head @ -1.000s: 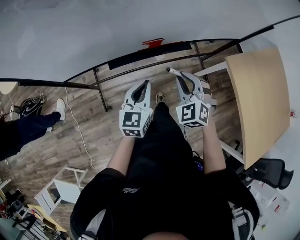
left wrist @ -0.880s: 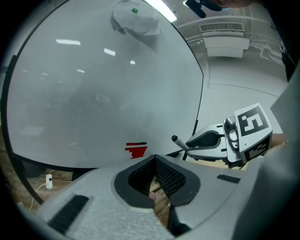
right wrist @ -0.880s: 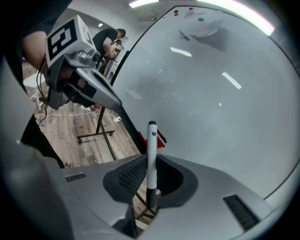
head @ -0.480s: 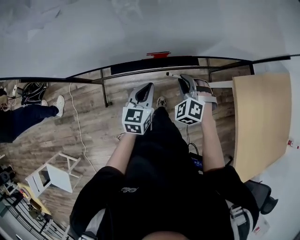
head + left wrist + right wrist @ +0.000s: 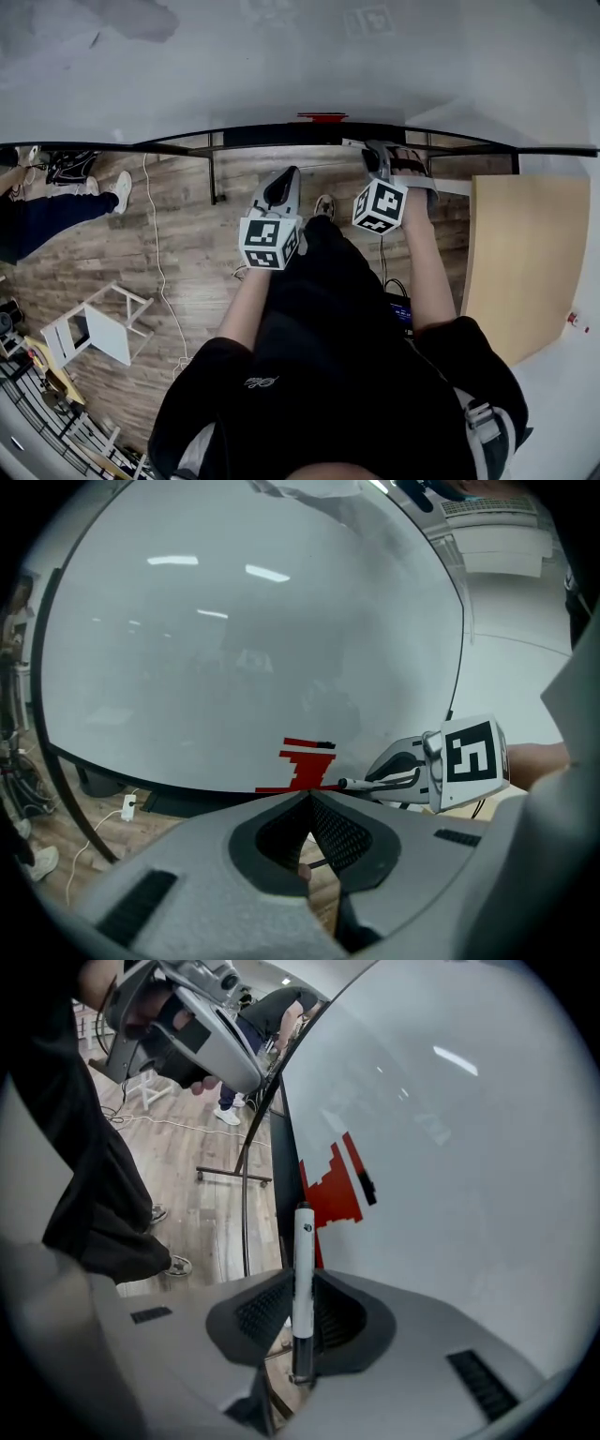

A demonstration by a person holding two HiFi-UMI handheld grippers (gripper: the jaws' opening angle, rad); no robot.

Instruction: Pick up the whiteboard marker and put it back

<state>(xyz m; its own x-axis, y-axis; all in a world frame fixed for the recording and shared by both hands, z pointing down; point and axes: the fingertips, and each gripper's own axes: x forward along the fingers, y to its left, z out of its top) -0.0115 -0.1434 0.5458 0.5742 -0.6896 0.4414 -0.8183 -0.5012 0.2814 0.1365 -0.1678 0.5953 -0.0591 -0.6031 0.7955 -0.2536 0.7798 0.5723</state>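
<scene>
Return step in hand: the right gripper (image 5: 300,1279) clamps the whiteboard marker (image 5: 303,1241) between its jaws, the left gripper (image 5: 309,797) is clenched empty, and the next move probably requires alignment with the whiteboard tray (image 5: 281,135) ahead, then release.

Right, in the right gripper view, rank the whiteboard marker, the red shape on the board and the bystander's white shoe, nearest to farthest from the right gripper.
1. Whiteboard marker: clamped in the right gripper's tongs.
2. Red shape: on the board, just past the marker's far end.
3. White shoe: on the floor, far upper left.
</scene>
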